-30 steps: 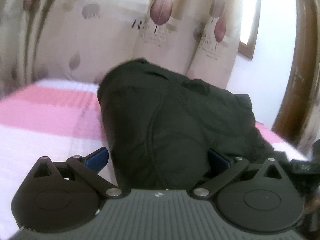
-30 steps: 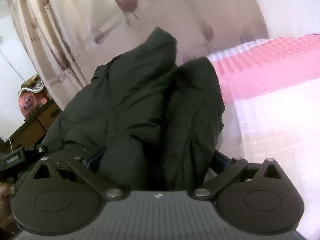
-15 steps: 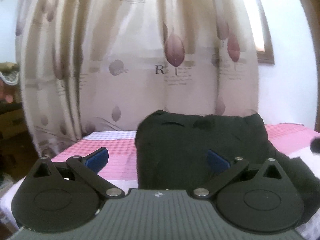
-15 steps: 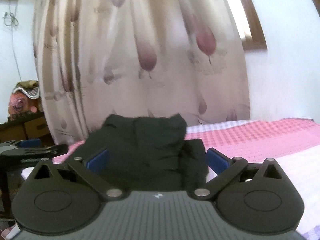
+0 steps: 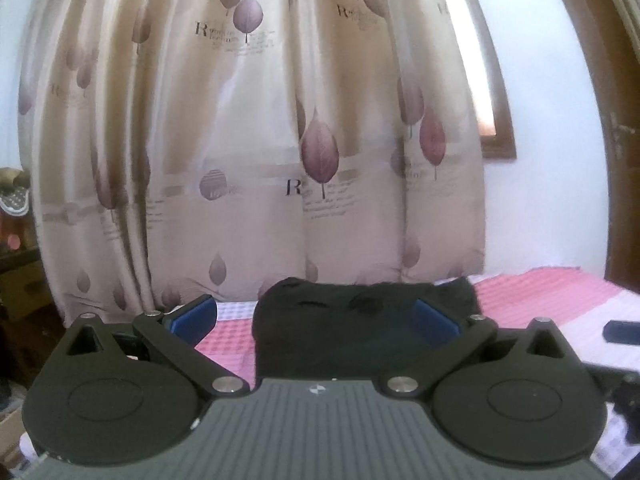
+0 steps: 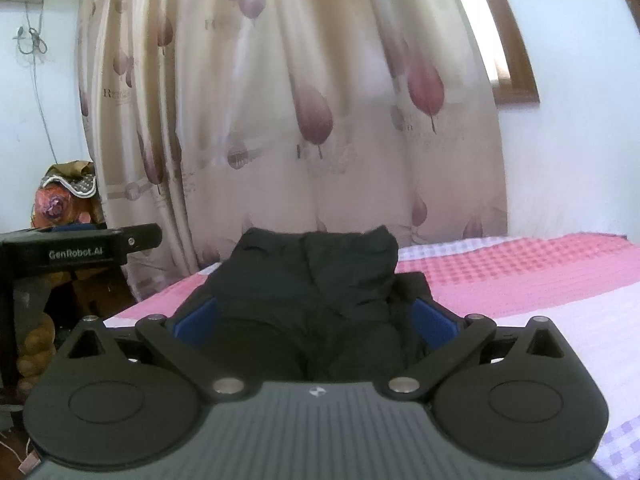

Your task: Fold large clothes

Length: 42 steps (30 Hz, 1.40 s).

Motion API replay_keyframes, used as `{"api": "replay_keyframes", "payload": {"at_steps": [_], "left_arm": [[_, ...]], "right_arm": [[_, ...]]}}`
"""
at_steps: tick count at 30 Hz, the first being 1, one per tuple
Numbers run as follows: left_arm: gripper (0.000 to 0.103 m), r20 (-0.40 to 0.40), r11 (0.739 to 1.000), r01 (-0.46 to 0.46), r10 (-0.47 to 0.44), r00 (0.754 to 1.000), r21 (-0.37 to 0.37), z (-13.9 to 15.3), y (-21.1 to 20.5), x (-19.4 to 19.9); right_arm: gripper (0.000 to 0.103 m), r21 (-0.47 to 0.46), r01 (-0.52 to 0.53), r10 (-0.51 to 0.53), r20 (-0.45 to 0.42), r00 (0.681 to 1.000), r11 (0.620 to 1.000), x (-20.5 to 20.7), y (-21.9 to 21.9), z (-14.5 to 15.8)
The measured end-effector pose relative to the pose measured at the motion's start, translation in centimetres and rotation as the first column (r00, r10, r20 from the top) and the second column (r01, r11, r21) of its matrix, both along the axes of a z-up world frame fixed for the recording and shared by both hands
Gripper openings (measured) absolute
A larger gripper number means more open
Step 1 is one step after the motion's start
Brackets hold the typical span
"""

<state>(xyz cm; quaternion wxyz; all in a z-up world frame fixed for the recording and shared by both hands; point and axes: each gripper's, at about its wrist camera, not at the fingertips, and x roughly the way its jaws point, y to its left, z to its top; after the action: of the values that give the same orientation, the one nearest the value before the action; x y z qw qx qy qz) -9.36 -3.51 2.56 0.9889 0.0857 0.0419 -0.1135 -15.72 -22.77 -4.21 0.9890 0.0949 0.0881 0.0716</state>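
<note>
A tall cream curtain (image 5: 256, 152) printed with purple leaves fills the back of both views, hanging to the far edge of the bed; a wood-framed window (image 5: 498, 120) shows at its right edge. Below it lies the bed (image 6: 520, 280), covered in a pink and white checked sheet that turns lilac toward the near right corner. A brown wooden door frame (image 5: 616, 160) stands at the right of the left wrist view.

The dark green jacket (image 6: 316, 292) lies in a folded heap on the bed, near the curtain end, its top edge raised against the curtain's hem. In the left wrist view the same jacket (image 5: 344, 332) sits straight ahead on the sheet.

The right gripper (image 6: 316, 322) has its blue-padded fingers spread wide, one to each side of the heap; whether they touch the cloth cannot be told. The left gripper (image 5: 314, 318) is likewise spread apart and grips nothing: its left pad is over bare sheet and its right pad in front of the jacket. From the right wrist view the left gripper's black body, marked GenRobot.AI, shows at the left, beside the bed.

A floral-covered bundle (image 6: 66, 200) sits on dark furniture at the far left. A small dark object (image 5: 622, 332) lies on the sheet at the right; it is too blurred to name.
</note>
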Motion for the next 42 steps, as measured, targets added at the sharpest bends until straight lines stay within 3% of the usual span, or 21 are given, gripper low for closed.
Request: {"api": "replay_keyframes", "payload": {"at_steps": [9,33,42], "left_arm": [[0.103,-0.099,0.997,0.000,-0.008,0.995,-0.081,-0.4,0.1,0.5],[0.103,-0.173,0.998,-0.020,0.009,0.985,-0.060,-2.5,0.5,1.7],[0.103,-0.137,0.996,-0.049,0.038,0.990,-0.076,-3.1,0.9,1.9]], "right_arm": [[0.103,-0.005,0.016,-0.016,-0.006,1.000,1.000,-0.1,0.2,-0.7],[0.103,-0.003,0.022,-0.023,-0.075,0.997,1.000,-0.2,0.0,-1.2],[0.103,-0.020,0.015,-0.017,-0.094,0.995,1.000,0.1,0.1,-1.4]]}}
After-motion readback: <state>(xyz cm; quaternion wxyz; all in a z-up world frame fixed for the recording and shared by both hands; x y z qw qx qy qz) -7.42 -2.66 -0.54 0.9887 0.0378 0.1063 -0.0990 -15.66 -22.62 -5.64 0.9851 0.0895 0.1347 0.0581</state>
